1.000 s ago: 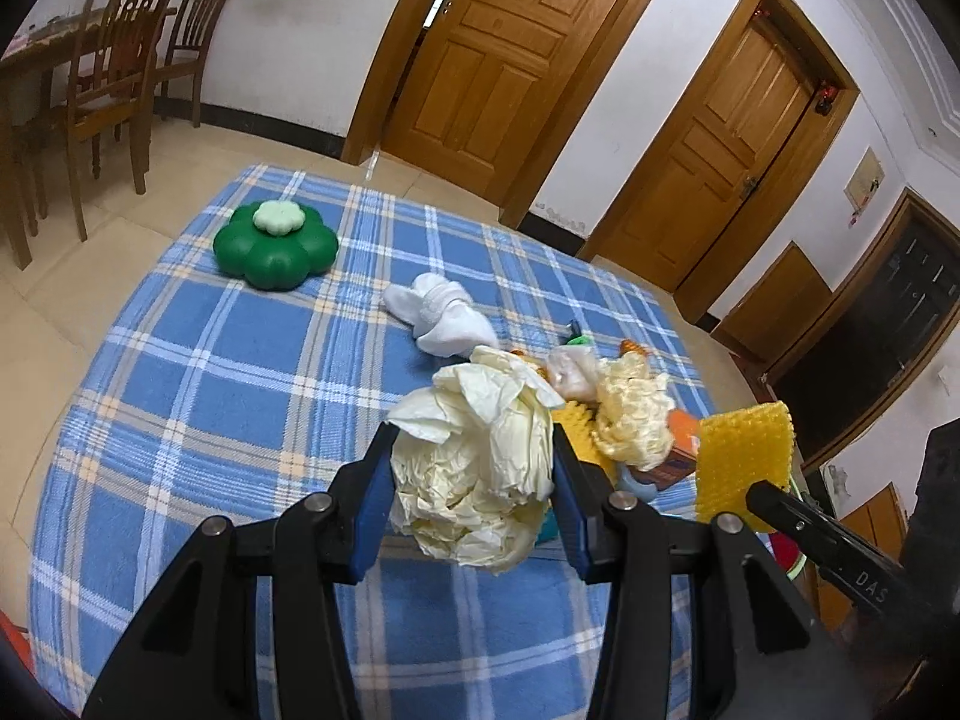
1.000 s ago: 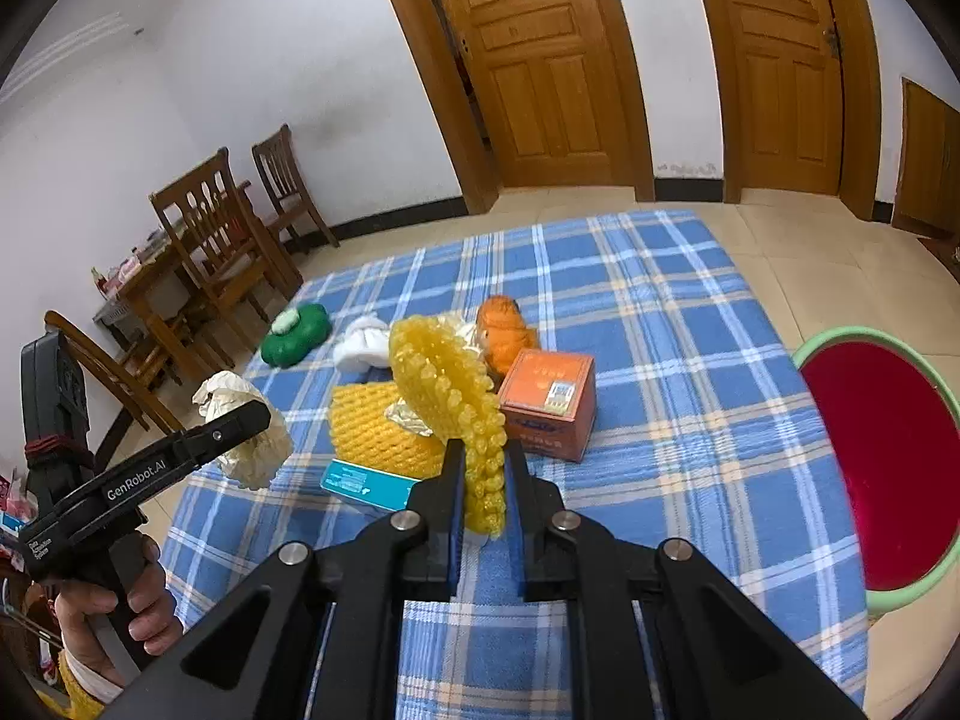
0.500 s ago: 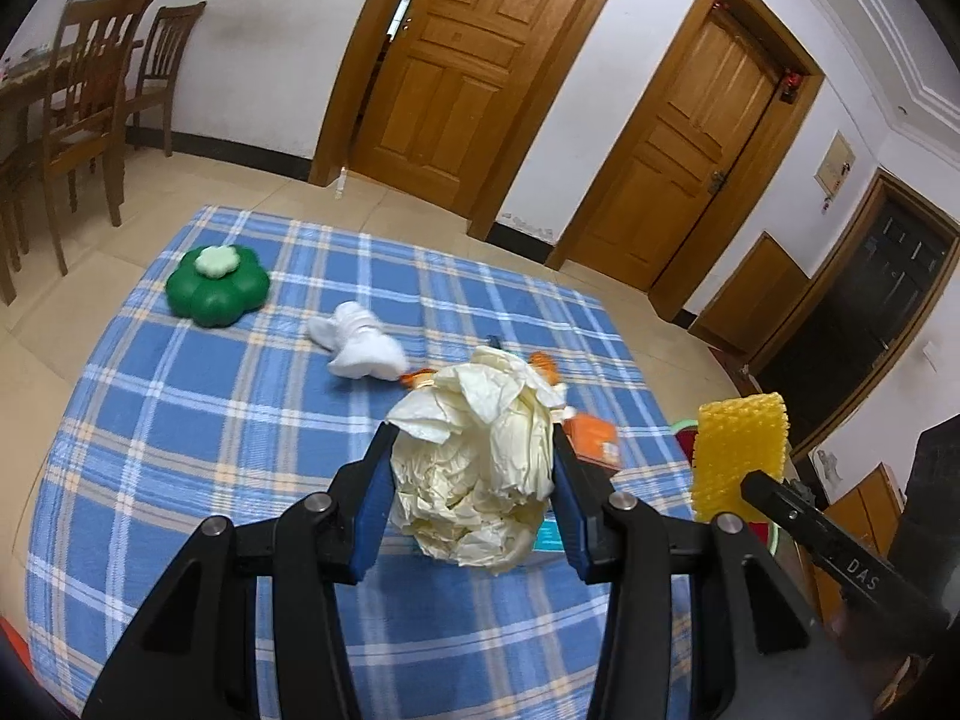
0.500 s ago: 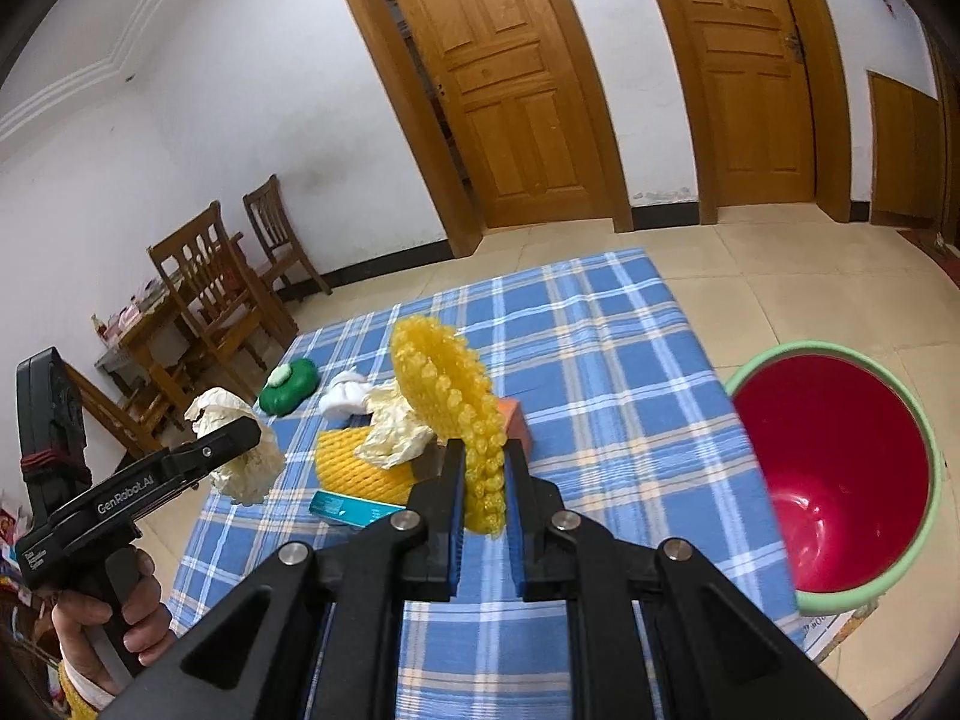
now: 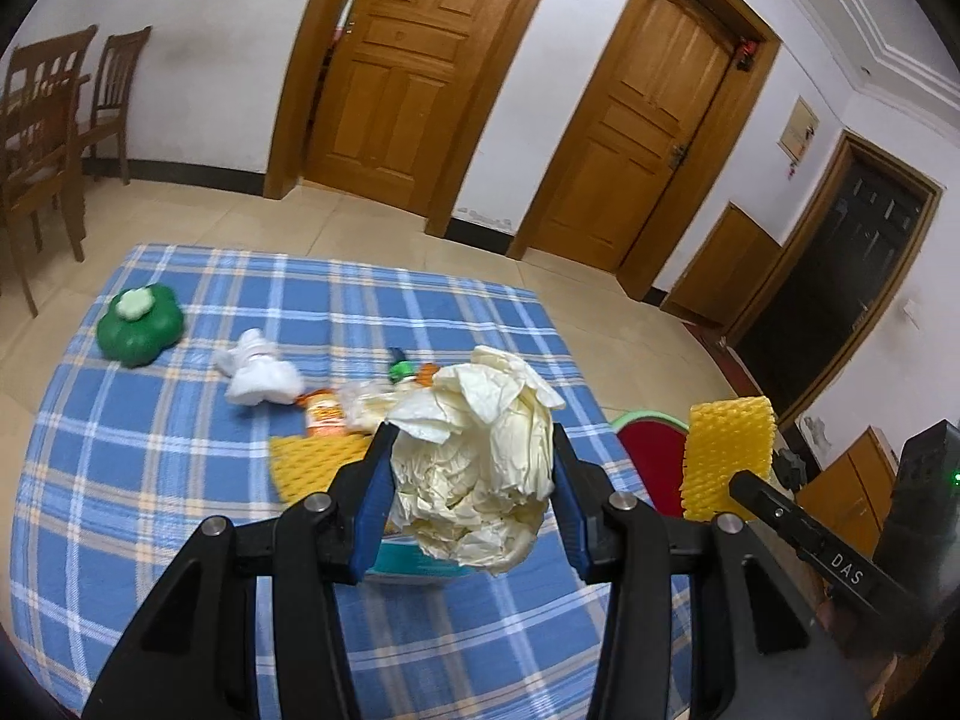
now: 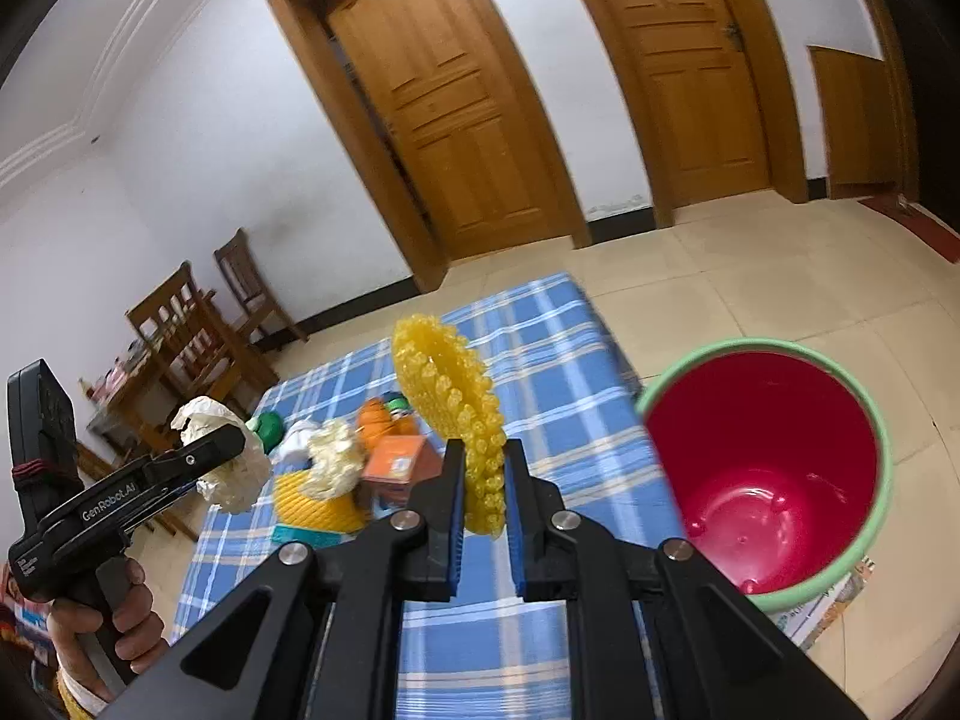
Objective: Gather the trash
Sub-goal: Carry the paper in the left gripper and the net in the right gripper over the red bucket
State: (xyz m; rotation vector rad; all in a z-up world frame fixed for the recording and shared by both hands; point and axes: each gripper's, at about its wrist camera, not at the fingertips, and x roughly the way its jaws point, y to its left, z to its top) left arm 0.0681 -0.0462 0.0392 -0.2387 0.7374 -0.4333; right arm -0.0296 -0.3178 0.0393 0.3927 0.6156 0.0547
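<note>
A home's dining room is suggested by 2 panelled wooden doors (image 5: 642,138), wooden chairs (image 6: 198,324), tiled floor (image 6: 780,276) and a checked tablecloth (image 5: 150,480).

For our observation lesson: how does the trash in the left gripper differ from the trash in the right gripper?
The crumpled paper ball is cream and rounded; the foam net is yellow, flat and knobbly. The left gripper stands wide around its load; the right gripper pinches thin. Both are held above the table.
</note>
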